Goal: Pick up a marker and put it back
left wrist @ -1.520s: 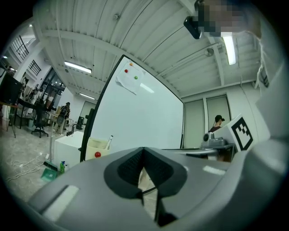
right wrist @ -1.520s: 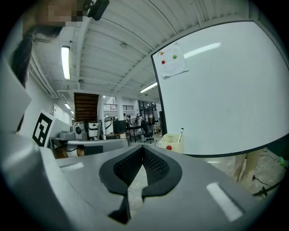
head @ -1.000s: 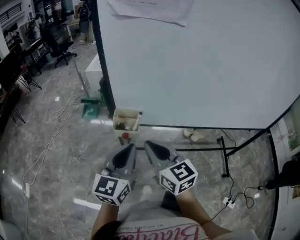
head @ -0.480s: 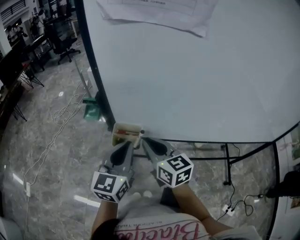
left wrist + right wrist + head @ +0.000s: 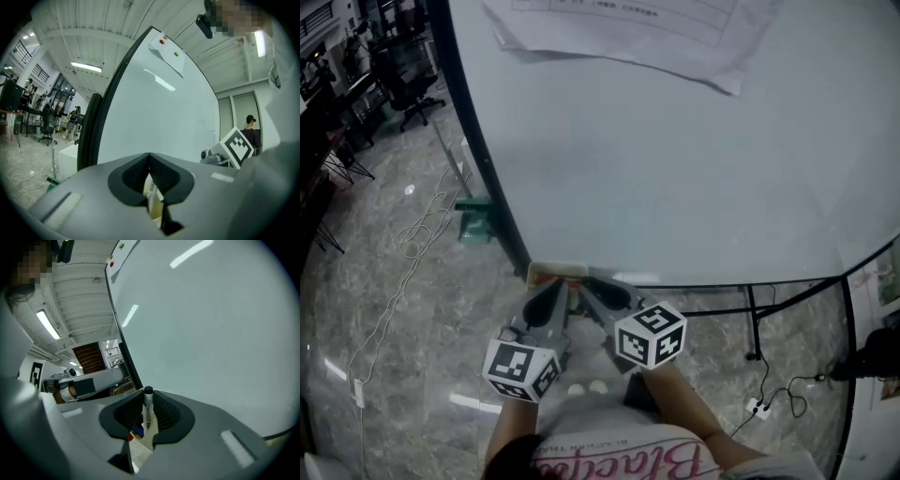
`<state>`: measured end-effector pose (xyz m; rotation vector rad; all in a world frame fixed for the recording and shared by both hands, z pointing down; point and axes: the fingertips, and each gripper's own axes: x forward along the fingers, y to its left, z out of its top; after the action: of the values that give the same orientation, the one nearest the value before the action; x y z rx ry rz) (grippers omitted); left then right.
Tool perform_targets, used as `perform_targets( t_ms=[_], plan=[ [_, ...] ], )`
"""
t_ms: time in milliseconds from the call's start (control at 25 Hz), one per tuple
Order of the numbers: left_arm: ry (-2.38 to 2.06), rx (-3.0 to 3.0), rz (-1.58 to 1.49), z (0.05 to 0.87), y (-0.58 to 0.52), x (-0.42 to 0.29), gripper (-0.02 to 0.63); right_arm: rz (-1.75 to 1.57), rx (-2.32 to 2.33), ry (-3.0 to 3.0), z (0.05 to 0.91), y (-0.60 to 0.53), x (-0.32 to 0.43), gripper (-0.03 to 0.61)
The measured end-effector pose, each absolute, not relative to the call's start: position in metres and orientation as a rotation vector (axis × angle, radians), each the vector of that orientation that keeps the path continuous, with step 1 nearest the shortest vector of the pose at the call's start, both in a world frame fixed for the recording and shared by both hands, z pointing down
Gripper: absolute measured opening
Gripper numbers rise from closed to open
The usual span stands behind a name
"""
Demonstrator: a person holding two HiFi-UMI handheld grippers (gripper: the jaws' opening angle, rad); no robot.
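Head view: your left claw point(image 5: 563, 285) and right claw point(image 5: 585, 281) both point at the holder point(image 5: 546, 274) at the lower corner of the whiteboard point(image 5: 675, 169).
Left gripper view: tips together, nothing held; holder just beyond.
Right gripper view: jaws opening; marker point(image 5: 148, 408) stands upright between them, cap up, not gripped, foot in the holder.
Judgement: your right claw is placed to close across the marker's upright axis.

A person in a pale top point(image 5: 619, 459) with red script lettering works grey, wedge-shaped left tongs point(image 5: 567, 286) and right tongs point(image 5: 584, 279), each capped by a white cube point(image 5: 522, 370) of black square markers. Ribbed dark pads point(image 5: 166, 413) line the jaws, the right pair opening with a marker point(image 5: 148, 408) between them.
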<state>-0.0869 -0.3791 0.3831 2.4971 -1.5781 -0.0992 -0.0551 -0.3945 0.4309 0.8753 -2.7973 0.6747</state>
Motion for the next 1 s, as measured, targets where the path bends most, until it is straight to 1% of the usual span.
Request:
perform_targets(
  t_ms=[280,640,840,1000],
  plan=[
    [-1.567,2.501,-0.108,0.384,-0.381,-0.094,0.0,0.589,0.911,-2.849,0.409,-0.39,-0.05,0.071],
    [-1.615,2.503,-0.18,0.37,-0.369,-0.104,0.0,0.333,0.974,-3.048,0.336,-0.373,-0.033,0.071],
    [-1.637,2.513,-0.228,0.358,-0.359,-0.106,0.0,0.24,0.999,-3.079,0.323,-0.365,-0.029,0.071],
    [-1.647,2.534,-0.18,0.357,-0.359,-0.107,-0.001,0.238,0.984,-3.079,0.325,-0.362,-0.033,0.071]
  ],
)
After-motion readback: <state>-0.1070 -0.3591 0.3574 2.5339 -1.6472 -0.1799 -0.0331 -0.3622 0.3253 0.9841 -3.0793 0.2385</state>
